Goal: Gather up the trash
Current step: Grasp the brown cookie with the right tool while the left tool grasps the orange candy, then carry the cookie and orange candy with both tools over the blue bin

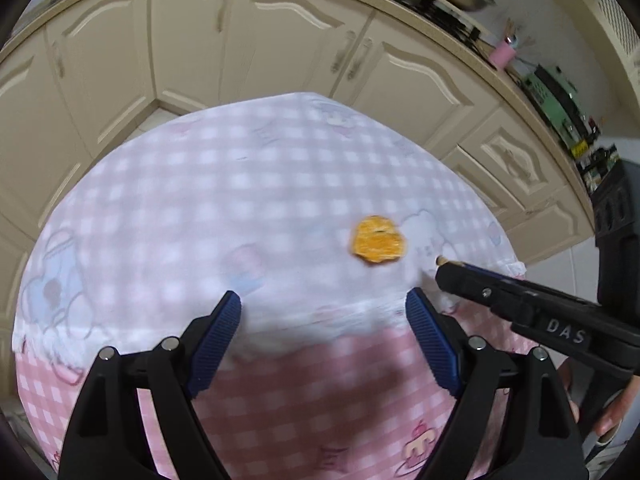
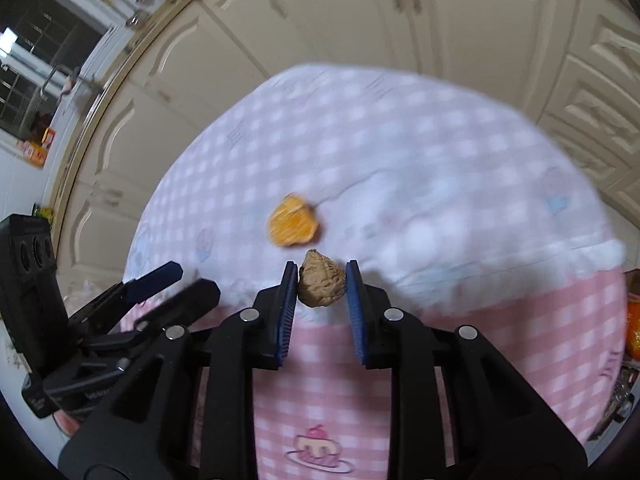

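A piece of orange peel (image 1: 378, 245) (image 2: 293, 221) lies on the pink-and-white checked tablecloth (image 1: 200, 184) (image 2: 440, 152). Just in front of it, my right gripper (image 2: 320, 272) is shut on a brown, wrinkled nut-like scrap (image 2: 322, 285), with a blue pad pressing on each side. In the left wrist view the right gripper (image 1: 444, 268) reaches in from the right, its tip beside the peel. My left gripper (image 1: 324, 298) is open over the cloth near the table's front edge, nothing between its fingers. It also shows at the left of the right wrist view (image 2: 192, 280).
Cream cabinet doors (image 1: 280, 48) curve around behind the table. A black boxy device (image 2: 28, 280) (image 1: 618, 208) stands beside the table. An orange packet (image 2: 632, 328) lies at the right edge. A person's hand (image 1: 612, 420) holds the right gripper.
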`<state>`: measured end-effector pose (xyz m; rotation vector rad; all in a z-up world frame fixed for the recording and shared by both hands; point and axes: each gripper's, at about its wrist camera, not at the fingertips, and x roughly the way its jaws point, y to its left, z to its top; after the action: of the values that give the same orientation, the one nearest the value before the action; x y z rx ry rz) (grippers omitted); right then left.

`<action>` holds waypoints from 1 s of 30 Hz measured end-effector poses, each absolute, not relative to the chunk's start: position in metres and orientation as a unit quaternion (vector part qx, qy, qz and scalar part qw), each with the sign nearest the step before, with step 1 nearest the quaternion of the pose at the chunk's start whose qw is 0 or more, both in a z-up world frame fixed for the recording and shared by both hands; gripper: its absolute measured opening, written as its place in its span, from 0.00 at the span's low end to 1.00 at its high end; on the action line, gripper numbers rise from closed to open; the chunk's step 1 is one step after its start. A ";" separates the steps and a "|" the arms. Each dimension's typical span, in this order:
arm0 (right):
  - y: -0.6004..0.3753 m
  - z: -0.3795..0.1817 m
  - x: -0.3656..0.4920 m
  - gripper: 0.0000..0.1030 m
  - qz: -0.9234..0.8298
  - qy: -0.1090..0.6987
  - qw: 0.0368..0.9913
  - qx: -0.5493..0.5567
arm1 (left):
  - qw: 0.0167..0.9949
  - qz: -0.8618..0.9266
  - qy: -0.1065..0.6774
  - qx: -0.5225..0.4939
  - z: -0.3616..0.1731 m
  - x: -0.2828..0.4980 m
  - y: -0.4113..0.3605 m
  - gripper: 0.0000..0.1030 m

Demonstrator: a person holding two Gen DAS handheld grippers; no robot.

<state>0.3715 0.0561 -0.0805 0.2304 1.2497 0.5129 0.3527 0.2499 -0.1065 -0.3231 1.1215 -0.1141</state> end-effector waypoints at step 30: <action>-0.063 -0.075 0.367 0.24 0.184 0.556 0.790 0.180 | 0.837 -0.005 0.541 -0.079 -0.115 0.392 0.191 0.39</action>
<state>0.3672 -0.0627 -0.0746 0.3873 1.1970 0.3968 0.3917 0.1912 -0.1150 -0.1680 1.1442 -0.0098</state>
